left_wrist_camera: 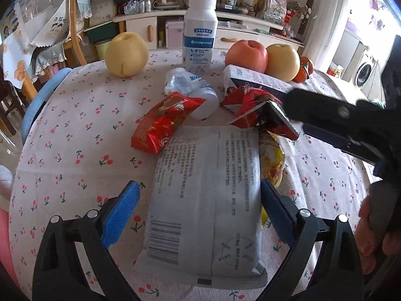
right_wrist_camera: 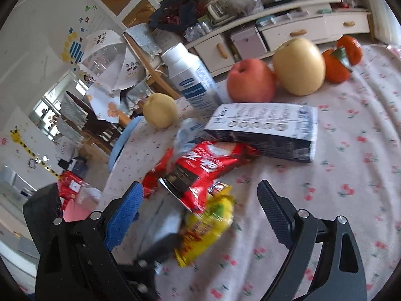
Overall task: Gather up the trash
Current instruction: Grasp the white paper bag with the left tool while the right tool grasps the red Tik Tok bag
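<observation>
Trash lies heaped at the middle of the table [left_wrist_camera: 75, 130], a round one under a white cherry-print cloth, and none of it looks collected yet. No bin or bag shows.

Left wrist view: the large grey printed plastic packet [left_wrist_camera: 208, 200] lies flat between the spread fingers of the left gripper [left_wrist_camera: 199, 204], which is released and grasps nothing. Beyond the grey packet sit a red crinkled snack wrapper [left_wrist_camera: 163, 123], a crushed clear plastic bottle [left_wrist_camera: 190, 87] and a dark blue-and-white carton [left_wrist_camera: 253, 79]. The right gripper [left_wrist_camera: 280, 118] reaches in from the right of the grey packet, over a second red wrapper [left_wrist_camera: 246, 105]; whether it touches that wrapper I cannot tell. A yellow snack bag [left_wrist_camera: 272, 160] pokes out beside the grey packet. An upright white bottle [left_wrist_camera: 200, 32], 2 yellow pears, 1 red apple and orange fruit stand behind the heap.

Right wrist view: the right gripper [right_wrist_camera: 200, 213] is wide open and empty, with the second red wrapper [right_wrist_camera: 200, 168] and yellow snack bag [right_wrist_camera: 208, 225] lying between its fingers. The carton [right_wrist_camera: 263, 130] lies beyond.

I judge the task barely begun: at least 6 pieces remain.
</observation>
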A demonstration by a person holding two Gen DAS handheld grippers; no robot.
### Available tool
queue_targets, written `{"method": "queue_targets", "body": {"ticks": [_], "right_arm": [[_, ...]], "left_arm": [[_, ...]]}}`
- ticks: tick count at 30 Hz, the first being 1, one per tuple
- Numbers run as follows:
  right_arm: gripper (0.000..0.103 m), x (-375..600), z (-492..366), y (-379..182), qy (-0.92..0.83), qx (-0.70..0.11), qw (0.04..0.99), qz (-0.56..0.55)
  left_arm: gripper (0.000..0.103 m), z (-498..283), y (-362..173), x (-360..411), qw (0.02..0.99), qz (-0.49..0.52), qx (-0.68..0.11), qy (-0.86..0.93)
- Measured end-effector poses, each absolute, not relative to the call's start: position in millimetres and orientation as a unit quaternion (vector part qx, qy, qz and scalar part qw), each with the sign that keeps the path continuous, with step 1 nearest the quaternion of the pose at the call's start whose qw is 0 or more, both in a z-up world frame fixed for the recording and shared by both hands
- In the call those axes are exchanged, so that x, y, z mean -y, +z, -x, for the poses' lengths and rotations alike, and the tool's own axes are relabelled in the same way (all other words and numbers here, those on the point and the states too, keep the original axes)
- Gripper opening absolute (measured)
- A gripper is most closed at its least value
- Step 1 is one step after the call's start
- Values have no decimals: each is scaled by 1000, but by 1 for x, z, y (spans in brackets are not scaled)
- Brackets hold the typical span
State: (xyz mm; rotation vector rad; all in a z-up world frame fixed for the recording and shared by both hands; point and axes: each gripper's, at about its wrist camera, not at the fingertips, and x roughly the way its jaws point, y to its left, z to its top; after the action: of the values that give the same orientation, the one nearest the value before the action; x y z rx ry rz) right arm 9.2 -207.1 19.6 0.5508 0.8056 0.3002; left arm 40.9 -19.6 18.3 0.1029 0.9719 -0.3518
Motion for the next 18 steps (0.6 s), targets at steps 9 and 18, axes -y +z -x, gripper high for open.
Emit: {"method": "queue_targets", "body": {"ticks": [9,18], "right_arm": [[91,211,-37,6,128,-404,852,-308],[77,210,-50,-3,140,-414,847,-304]], "left_arm": [[96,-52,8,17,857,-15,-482,-183],[95,-53,7,22,860,-13,-475,-186]]}}
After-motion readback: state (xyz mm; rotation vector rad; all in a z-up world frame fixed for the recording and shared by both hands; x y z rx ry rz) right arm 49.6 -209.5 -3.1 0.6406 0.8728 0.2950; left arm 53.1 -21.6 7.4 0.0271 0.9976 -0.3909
